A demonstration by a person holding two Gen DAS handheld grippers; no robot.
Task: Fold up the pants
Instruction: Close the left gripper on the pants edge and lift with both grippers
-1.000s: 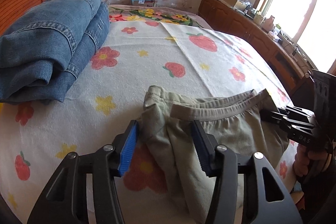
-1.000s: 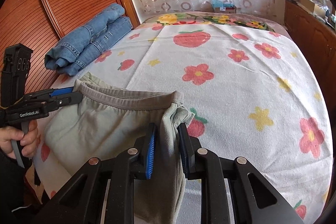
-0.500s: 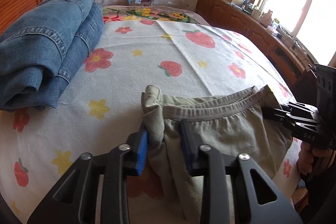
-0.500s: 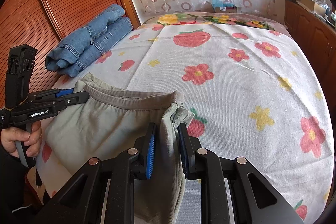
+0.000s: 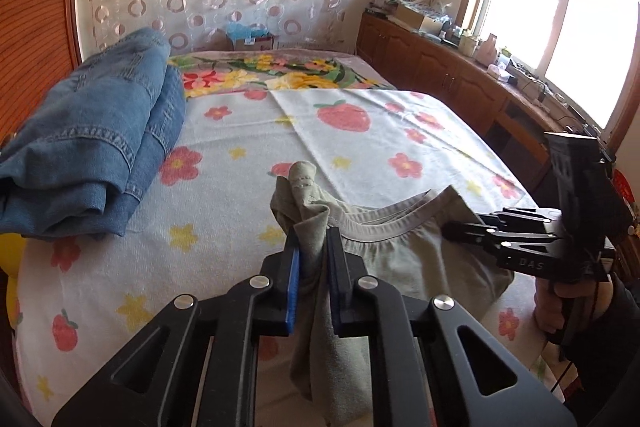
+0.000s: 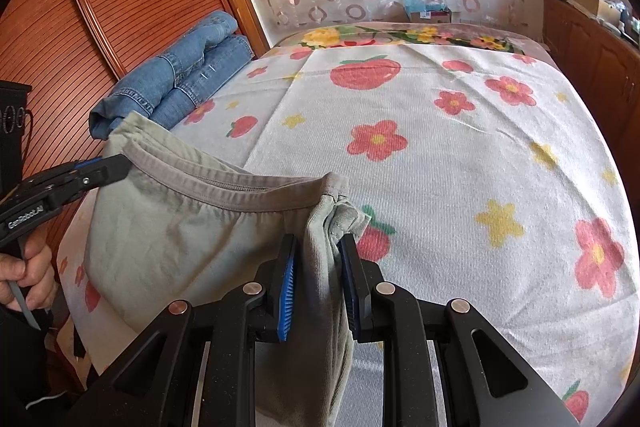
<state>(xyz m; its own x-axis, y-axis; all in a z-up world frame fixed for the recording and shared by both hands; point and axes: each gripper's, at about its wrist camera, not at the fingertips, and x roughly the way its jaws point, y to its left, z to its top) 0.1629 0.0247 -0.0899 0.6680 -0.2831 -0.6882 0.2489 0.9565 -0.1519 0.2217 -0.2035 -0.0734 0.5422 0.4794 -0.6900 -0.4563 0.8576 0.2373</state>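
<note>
The left tool [image 5: 311, 259] has just squeezed shut on the pants [image 5: 404, 259] at six o'clock; the right tool [image 6: 318, 267] grips too, so lifting can start.

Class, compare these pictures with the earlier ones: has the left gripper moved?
Yes. The left gripper has risen and closed on the grey pants, its tip now nearer the folded jeans.

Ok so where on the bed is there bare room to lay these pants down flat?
The widest bare patch is the middle and right of the bed, from the pants up to the floral blanket. The left edge is crowded: folded jeans sit against the wooden panel. Both grippers, left and right, hold the waistband over the near edge.
</note>
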